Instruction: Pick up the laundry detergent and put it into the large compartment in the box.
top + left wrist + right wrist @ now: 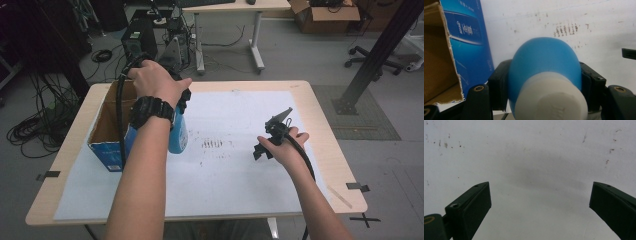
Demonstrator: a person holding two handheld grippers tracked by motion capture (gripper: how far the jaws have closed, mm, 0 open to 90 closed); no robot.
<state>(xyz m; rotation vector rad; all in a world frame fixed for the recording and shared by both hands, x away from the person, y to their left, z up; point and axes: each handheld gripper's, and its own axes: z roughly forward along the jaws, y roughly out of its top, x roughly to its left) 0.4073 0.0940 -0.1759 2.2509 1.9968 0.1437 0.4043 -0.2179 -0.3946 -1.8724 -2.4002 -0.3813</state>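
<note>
Here the left gripper [544, 82] clamps the blue bottle [544, 65] upright, just beside the open box [107, 127] at the table's [320, 125] left edge; the right gripper [540, 207] gapes empty, well apart

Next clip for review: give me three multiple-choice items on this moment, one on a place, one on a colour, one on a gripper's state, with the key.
1. Where is the open cardboard box?
A. at the table's left side
B. at the table's right edge
C. on the floor

2. What colour is the body of the bottle?
A. red
B. blue
C. green

3. How does the right gripper stand?
A. shut on a bottle
B. shut on nothing
C. open over the white sheet

Key: 1 A, the high view shows it at the left side. 2 B, blue with a white cap, clamped in the left gripper. 3 C, its jaws stand apart with nothing between.
</note>
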